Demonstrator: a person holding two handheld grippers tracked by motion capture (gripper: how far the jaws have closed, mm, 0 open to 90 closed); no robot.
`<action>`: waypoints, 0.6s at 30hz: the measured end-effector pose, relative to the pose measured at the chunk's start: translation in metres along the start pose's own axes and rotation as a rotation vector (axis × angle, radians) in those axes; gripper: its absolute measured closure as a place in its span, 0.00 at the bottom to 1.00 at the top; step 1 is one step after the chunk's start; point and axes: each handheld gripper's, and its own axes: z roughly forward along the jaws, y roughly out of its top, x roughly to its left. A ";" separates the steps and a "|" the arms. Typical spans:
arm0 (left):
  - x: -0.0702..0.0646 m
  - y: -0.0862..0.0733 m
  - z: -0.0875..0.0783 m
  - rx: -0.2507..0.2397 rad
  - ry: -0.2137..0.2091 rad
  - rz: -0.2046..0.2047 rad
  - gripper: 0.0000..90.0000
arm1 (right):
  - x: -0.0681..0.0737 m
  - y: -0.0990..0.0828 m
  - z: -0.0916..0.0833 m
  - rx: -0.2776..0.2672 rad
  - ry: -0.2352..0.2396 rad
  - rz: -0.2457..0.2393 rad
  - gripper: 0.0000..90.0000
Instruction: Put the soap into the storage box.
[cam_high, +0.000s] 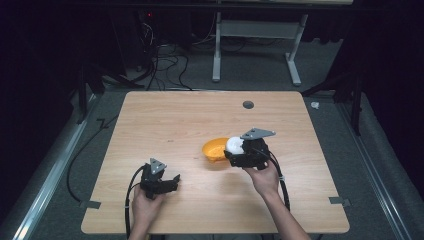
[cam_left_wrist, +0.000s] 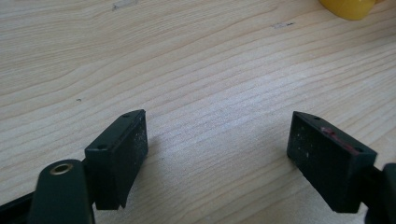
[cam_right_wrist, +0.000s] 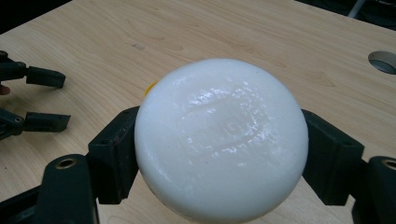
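One white ball (cam_right_wrist: 219, 140) is clamped in the right gripper (cam_high: 239, 149) over the orange bowl (cam_high: 214, 149); centring is advised before release. Left gripper (cam_high: 167, 184) is held wide, empty.

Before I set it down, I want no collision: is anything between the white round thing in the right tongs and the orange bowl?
Nothing visible. The right tongs grip the white round object right beside the orange bowl; only bare table lies around it.
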 end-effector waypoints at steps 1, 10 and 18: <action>0.000 0.000 0.000 0.001 -0.002 0.001 0.23 | 0.000 0.001 0.000 0.002 -0.001 0.002 0.27; 0.000 0.000 0.000 0.001 -0.002 0.001 0.23 | 0.005 0.011 0.010 0.010 0.018 -0.010 0.27; 0.000 0.000 0.000 0.001 -0.001 0.001 0.23 | 0.010 0.018 0.023 0.031 0.035 -0.019 0.27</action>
